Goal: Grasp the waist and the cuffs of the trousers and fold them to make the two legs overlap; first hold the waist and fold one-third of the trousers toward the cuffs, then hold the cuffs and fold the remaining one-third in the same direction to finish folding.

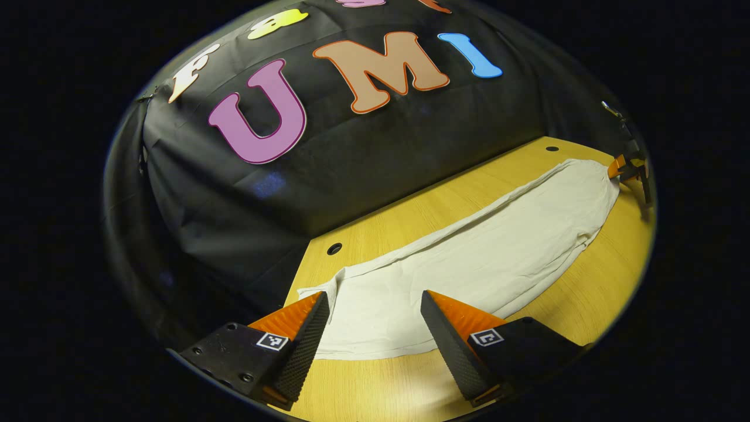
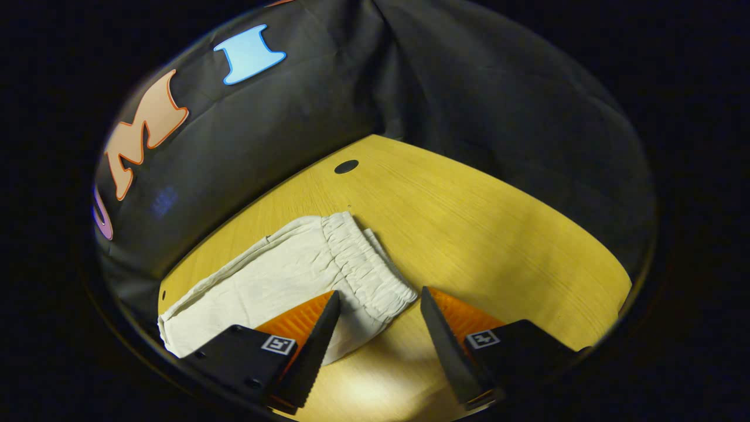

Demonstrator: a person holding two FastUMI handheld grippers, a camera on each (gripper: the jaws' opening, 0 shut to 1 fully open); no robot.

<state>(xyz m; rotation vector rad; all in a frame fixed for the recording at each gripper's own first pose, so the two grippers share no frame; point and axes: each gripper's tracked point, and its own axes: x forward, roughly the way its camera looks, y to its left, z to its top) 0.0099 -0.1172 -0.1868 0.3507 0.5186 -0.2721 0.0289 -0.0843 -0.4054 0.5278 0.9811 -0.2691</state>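
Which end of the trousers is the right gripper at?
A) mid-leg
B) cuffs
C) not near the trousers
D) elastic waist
D: in the right gripper view, the right gripper hangs open over the gathered elastic waistband of the trousers, which lie flat on the table; nothing is pinched yet.

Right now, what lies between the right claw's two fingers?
In the right gripper view, the trousers' elastic waistband and bare table lie in the right claw's open gap; neither finger presses the cloth.

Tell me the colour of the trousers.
Off-white, plain, no pattern; the trousers show best in the left gripper view.
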